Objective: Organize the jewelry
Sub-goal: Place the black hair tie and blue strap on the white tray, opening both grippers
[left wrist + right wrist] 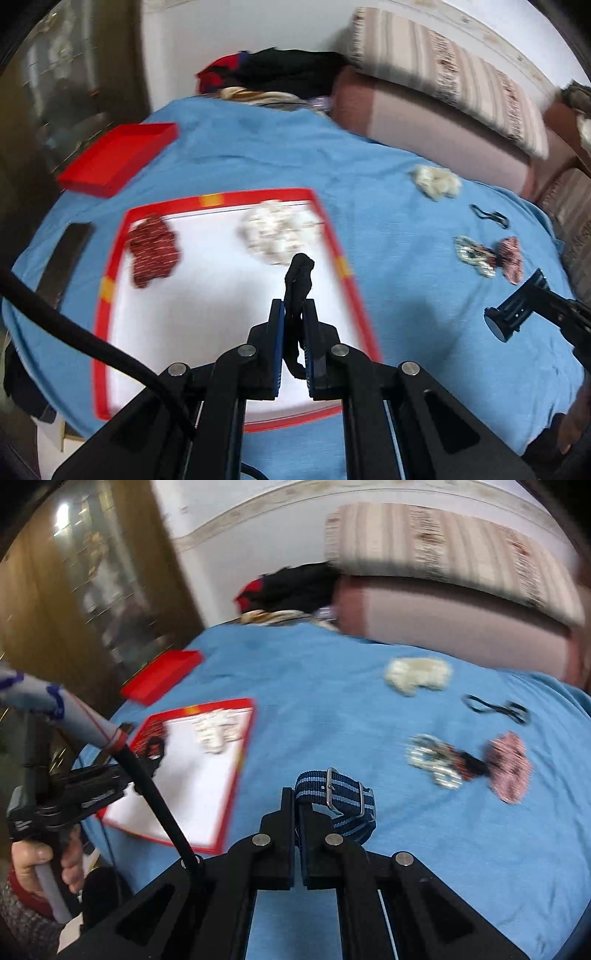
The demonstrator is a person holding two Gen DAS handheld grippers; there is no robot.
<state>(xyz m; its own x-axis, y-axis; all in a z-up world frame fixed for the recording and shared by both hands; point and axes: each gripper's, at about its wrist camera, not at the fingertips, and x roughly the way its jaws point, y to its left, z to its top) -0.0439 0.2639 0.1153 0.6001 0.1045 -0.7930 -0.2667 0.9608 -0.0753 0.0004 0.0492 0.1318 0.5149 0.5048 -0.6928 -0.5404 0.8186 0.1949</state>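
My left gripper (293,304) is shut on a black hair tie (300,275) and holds it above the red-rimmed white tray (207,317). In the tray lie a dark red scrunchie (153,250) and a white scrunchie (279,232). My right gripper (297,801) is shut on a blue striped watch strap (341,797) above the blue cloth. On the cloth to the right lie a cream scrunchie (417,675), a black hair tie (495,707), a silver beaded piece (436,762) and a pink scrunchie (509,770). The left gripper also shows over the tray in the right wrist view (153,751).
A red box lid (118,158) lies at the cloth's far left. A dark flat strip (64,262) lies left of the tray. A pile of clothes (280,75) and a striped cushion (450,70) on a sofa stand behind. A wooden cabinet (55,609) is at left.
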